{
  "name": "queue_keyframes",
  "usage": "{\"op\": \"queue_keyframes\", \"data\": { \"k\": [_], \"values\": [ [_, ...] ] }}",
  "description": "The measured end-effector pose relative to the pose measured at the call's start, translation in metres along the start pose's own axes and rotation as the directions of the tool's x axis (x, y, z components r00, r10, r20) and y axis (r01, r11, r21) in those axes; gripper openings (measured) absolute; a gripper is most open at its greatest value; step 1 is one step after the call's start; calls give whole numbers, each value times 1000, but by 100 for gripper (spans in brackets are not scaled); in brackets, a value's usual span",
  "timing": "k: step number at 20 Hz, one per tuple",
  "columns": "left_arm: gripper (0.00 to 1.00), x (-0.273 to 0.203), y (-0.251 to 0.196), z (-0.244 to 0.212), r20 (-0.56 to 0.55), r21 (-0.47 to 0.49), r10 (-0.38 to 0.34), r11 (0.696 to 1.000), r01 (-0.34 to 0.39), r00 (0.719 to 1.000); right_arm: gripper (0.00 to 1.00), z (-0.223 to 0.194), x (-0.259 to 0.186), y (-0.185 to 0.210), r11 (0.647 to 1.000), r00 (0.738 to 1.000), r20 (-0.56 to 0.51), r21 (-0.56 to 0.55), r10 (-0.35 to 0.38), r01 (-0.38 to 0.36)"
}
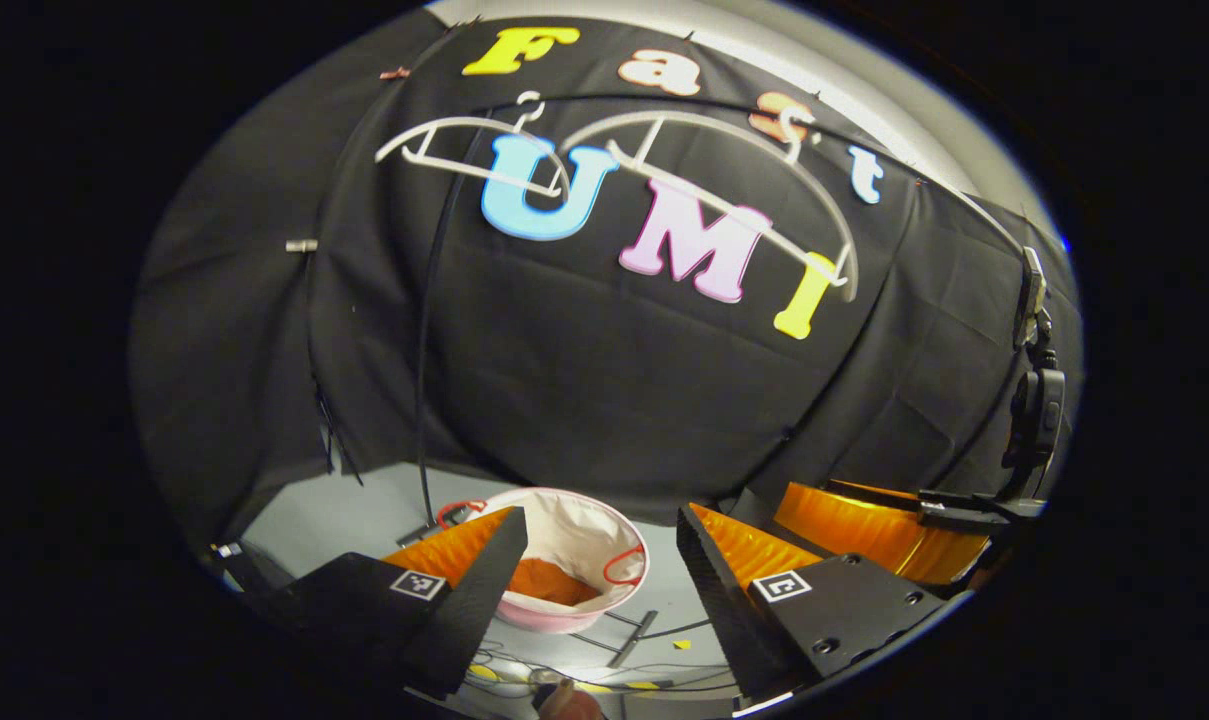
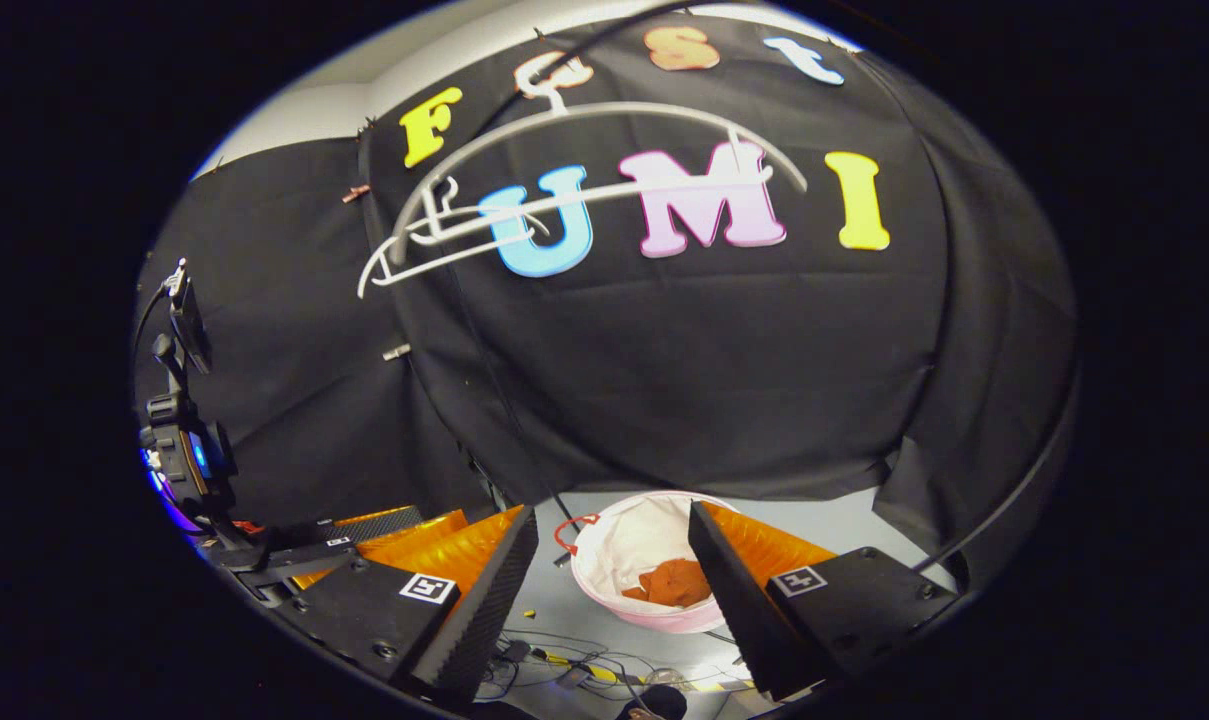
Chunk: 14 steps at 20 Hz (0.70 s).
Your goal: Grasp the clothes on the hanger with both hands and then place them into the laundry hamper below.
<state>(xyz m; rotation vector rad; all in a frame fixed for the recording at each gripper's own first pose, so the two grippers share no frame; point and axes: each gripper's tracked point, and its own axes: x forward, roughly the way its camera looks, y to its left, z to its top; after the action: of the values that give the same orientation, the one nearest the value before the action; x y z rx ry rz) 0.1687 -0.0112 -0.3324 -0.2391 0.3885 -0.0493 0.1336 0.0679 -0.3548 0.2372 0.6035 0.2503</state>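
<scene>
Clothes: your orange garment [image 2: 676,582] lies crumpled at the bottom of the laundry hamper [image 2: 614,580].
Hamper: pink-rimmed, white-lined, on the grey floor [image 1: 344,520] beneath the hangers.
Hangers: two white hangers [image 1: 664,190] hang bare against the black cloth.
Left gripper [image 1: 599,580]: your fingers are spread apart, grasping nothing, hamper visible between them.
Right gripper [image 2: 614,590]: likewise released, jaws wide, above the hamper.

No readable words, brands or numbers appear on any object. Each hand-held gripper [image 1: 594,590] [image 2: 614,590] carries small square black-and-white coded marker tags [image 1: 416,584] [image 2: 430,588] on its fingers, patterns rather than text.
</scene>
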Motion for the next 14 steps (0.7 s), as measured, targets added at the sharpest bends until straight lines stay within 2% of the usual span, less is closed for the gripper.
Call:
{"op": "queue_keyframes", "data": {
  "k": [5, 7, 9, 10, 14],
  "values": [
    [95, -112, -4, 29, 104, 135, 5, 991, -19, 995, 98, 29, -100, 43, 997, 988, 143, -41, -59, 65],
    [95, -153, -5, 52, 145, 159, 1, 987, -24, 989, 98, 34, -139, 53, 996, 980, 186, -45, -63, 72],
    [95, -177, -4, 60, 162, 169, 2, 985, -29, 987, 98, 47, -172, 61, 994, 969, 235, -50, -78, 93],
    [92, -188, -7, 65, 168, 175, 0, 984, -30, 986, 98, 53, -185, 65, 994, 964, 254, -56, -78, 95],
    [95, -227, -30, 92, 216, 196, -47, 981, 3, 975, 98, 82, -227, 73, 989, 938, 332, -75, -98, 130]
  ]
}}
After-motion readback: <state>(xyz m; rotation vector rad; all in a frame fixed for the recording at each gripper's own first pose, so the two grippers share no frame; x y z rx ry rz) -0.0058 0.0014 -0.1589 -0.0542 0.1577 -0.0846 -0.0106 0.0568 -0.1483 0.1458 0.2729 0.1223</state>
